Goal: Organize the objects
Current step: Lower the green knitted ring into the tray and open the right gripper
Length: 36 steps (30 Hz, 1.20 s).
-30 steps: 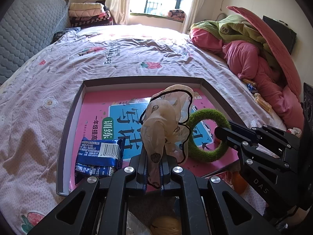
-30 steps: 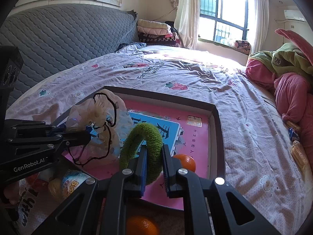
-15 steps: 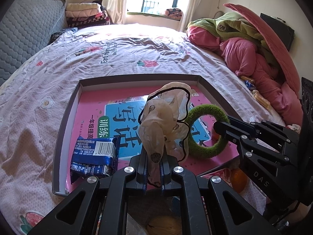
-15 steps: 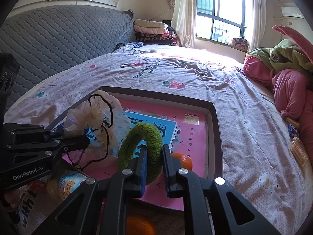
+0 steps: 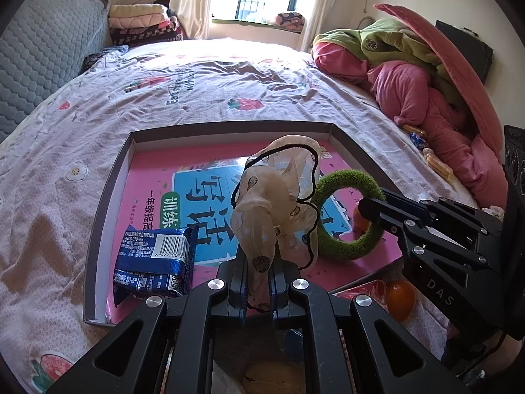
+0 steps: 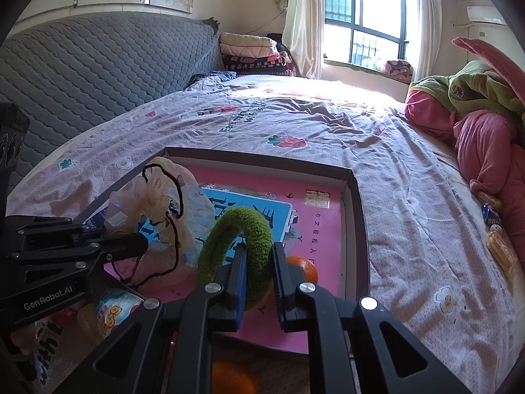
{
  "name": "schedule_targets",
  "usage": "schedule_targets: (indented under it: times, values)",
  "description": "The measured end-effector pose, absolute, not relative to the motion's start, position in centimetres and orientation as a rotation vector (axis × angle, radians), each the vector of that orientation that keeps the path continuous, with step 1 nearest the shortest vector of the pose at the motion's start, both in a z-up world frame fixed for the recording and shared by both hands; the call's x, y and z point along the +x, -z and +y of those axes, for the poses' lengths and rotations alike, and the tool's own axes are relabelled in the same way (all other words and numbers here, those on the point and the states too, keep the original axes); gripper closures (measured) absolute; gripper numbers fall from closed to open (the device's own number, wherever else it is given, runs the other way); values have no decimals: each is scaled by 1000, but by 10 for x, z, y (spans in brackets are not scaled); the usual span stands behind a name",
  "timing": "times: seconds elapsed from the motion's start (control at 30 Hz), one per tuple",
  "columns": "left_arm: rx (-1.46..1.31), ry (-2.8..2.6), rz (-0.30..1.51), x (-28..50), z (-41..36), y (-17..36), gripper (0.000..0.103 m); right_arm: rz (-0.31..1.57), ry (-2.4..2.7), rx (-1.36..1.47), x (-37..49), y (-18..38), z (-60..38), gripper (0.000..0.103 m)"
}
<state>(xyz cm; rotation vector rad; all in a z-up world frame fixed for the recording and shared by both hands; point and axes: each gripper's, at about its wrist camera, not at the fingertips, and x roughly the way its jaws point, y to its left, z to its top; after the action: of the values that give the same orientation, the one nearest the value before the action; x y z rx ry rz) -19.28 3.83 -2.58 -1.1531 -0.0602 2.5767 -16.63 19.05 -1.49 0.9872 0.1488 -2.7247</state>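
A shallow box (image 5: 108, 197) with a pink book as its floor lies on the bed. My left gripper (image 5: 257, 280) is shut on a sheer beige scrunchie (image 5: 275, 197) with black trim, held upright above the box's near edge; it also shows in the right wrist view (image 6: 164, 203). My right gripper (image 6: 257, 272) is shut on a fuzzy green ring (image 6: 239, 229), held over the box's near right part; the ring also shows in the left wrist view (image 5: 347, 216). A blue snack packet (image 5: 154, 259) lies in the box's near left corner. An orange (image 6: 303, 267) lies in the box behind the ring.
Another orange (image 5: 398, 298) and snack packs (image 6: 115, 308) lie on the bed just in front of the box. A pile of pink and green bedding (image 5: 426, 82) fills the right side. A grey headboard (image 6: 82, 75) stands on the left. Small wrapped snacks (image 6: 498, 249) lie by the bedding.
Both grippers have drawn back and risen slightly with their items; the box looks a little farther away. Grips are unchanged.
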Motion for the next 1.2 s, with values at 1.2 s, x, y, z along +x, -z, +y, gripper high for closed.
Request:
schedule_targets:
  times: [1.2]
  values:
    - [-1181, -2575, -106, -197, 32, 27, 84, 78, 2778, 1001, -167, 10, 206, 70]
